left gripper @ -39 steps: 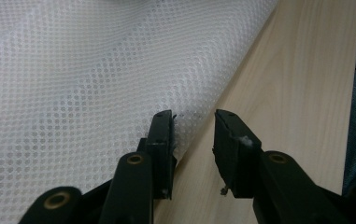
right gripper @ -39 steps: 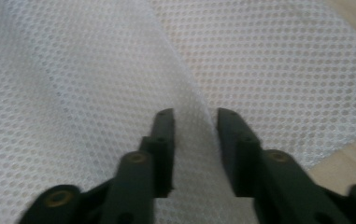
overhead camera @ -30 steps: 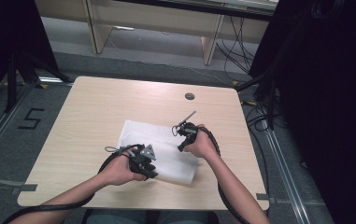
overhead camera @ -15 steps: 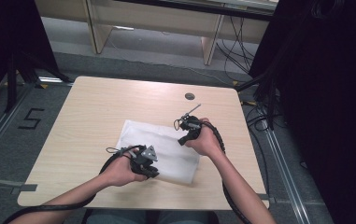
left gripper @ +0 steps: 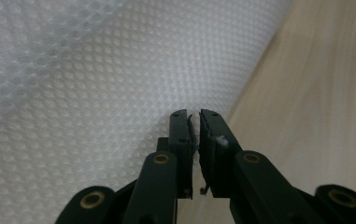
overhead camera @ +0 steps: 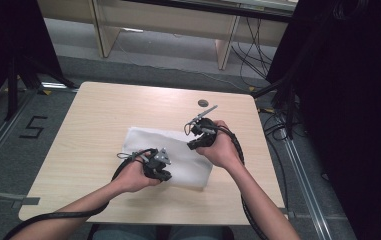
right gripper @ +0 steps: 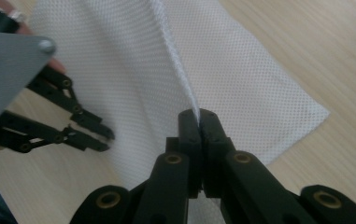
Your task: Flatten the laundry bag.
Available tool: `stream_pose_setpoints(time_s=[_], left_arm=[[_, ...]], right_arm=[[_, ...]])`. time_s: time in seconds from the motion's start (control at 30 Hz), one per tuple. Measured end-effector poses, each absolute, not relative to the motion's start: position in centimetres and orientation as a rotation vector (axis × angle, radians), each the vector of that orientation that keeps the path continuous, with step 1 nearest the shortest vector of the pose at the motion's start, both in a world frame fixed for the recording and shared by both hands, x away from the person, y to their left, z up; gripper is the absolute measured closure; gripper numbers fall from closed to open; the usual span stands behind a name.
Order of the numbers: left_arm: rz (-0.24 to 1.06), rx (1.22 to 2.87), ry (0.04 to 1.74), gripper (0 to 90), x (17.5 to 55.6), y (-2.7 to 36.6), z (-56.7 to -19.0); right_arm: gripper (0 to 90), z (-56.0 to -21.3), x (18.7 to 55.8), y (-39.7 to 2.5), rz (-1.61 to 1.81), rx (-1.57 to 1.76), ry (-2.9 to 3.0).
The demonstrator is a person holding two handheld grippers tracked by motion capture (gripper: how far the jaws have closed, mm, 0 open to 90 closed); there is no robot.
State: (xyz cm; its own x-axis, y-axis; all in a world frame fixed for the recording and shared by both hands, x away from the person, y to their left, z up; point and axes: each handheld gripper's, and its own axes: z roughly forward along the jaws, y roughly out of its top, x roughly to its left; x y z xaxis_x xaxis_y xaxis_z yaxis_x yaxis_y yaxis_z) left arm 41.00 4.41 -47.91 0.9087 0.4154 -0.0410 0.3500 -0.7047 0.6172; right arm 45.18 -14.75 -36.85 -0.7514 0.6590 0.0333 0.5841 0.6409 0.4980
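Cloth [overhead camera: 170,157] lies flat near the middle of the desk [overhead camera: 93,115], white mesh, partly folded. Right gripper [right gripper: 199,114] is clamped on a raised edge of it, jaws together with the fabric pinched between the tips. Left gripper [left gripper: 193,115] sits low at the cloth's near edge, jaws almost together with a thin slit between; whether any fabric sits in them, I cannot tell. Risk: thin mesh could slip from the right pinch if pulled sideways, and the fold would collapse unevenly.
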Motion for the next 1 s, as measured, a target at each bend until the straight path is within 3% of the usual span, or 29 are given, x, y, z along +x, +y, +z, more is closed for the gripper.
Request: stream_pose_setpoints(time_s=[0.5,0.63,0.77,1.0], left_arm=[[0.249,2.402,0.62,85.7,43.9,5.3,-47.4],[0.232,2.364,0.644,85.4,43.1,5.1,-47.4],[0.186,2.42,0.571,88.8,41.8,5.6,-46.9],[0.197,2.454,0.6,89.2,41.5,6.5,-48.1]], right_arm=[[90.0,-35.6,44.0,-14.1,0.824,1.02,2.681],[90.0,-35.6,44.4,-14.4,0.828,0.989,2.661],[90.0,-35.4,44.5,-14.7,0.823,1.066,2.641],[89.9,-35.4,44.3,-14.8,0.837,1.092,2.641]])
